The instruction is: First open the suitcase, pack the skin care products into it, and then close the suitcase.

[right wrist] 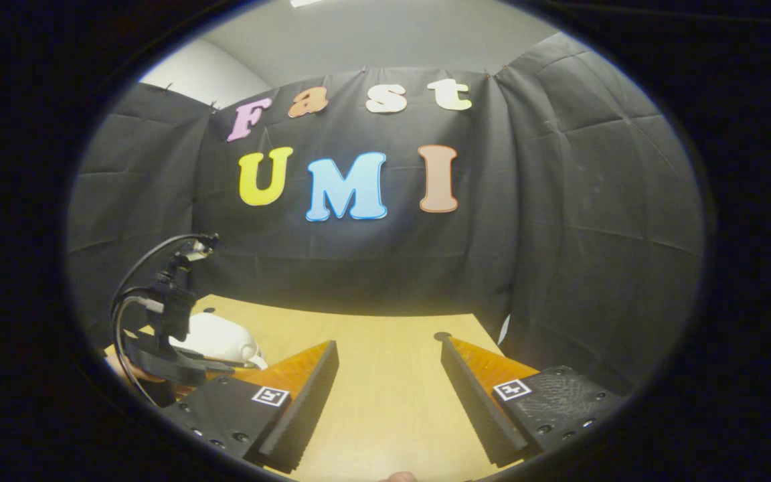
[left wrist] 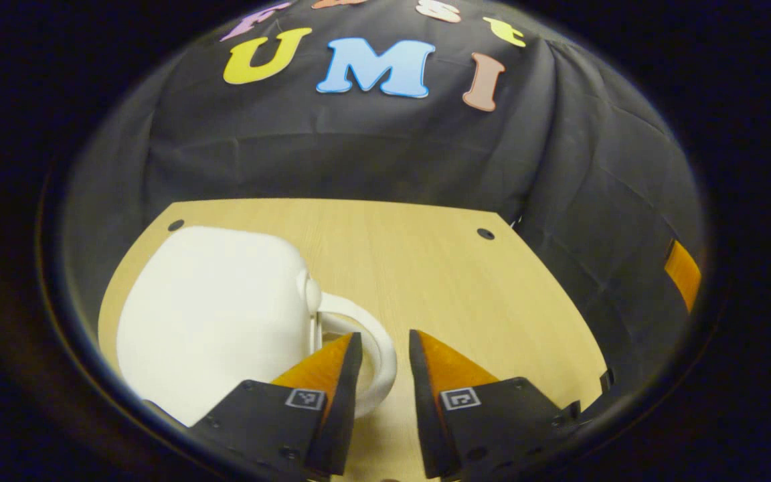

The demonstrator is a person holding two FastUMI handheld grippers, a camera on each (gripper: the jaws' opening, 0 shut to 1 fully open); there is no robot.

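Here the white suitcase [left wrist: 215,321] lies closed on the table [left wrist: 425,268], its handle [left wrist: 375,348] between the left gripper [left wrist: 385,355] fingers (parted, not pinching); right gripper [right wrist: 389,368] spread, farther off.

Recording booth, black cloth walls [right wrist: 559,221], wooden table [left wrist: 425,268]

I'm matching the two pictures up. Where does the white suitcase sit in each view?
Left gripper view: white suitcase at lower left, large, its handle by the left tool.
Right gripper view: small, at lower left.
Shared landmark: the wooden table.
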